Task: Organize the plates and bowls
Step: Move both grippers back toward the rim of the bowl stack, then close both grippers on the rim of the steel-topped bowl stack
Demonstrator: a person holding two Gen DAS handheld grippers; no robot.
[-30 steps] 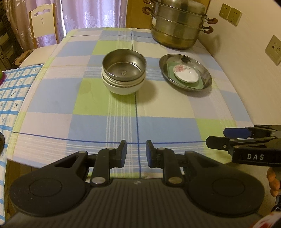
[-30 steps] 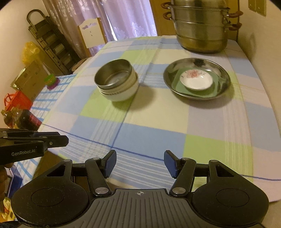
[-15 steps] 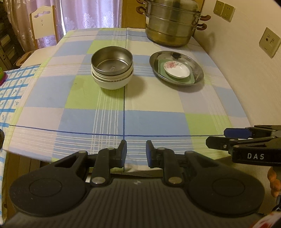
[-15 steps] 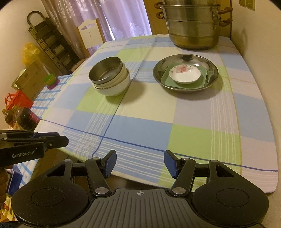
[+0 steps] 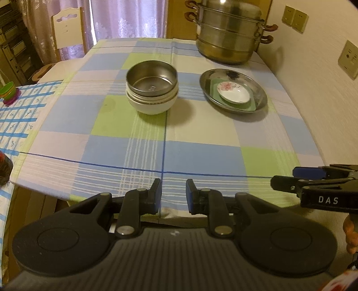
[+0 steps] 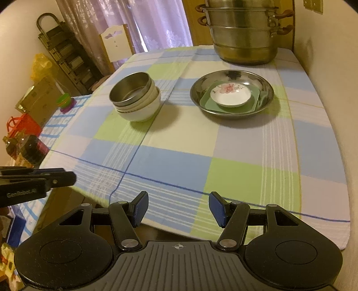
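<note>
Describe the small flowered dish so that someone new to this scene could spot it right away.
Find the tall steel steamer pot at the table's far end. Just in front of it sits a wide steel plate holding a square green plate; the flowered dish rests on top. It alone is white with a pink blossom.

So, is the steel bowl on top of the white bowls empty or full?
Empty. The steel bowl shows its bare shiny bottom; it sits nested in the white bowls.

Home dining room, checked tablecloth [image 5: 201,138], stacked steamer pot [image 5: 228,33], wooden chair [image 5: 67,29], lace curtains [image 5: 127,18]
</note>
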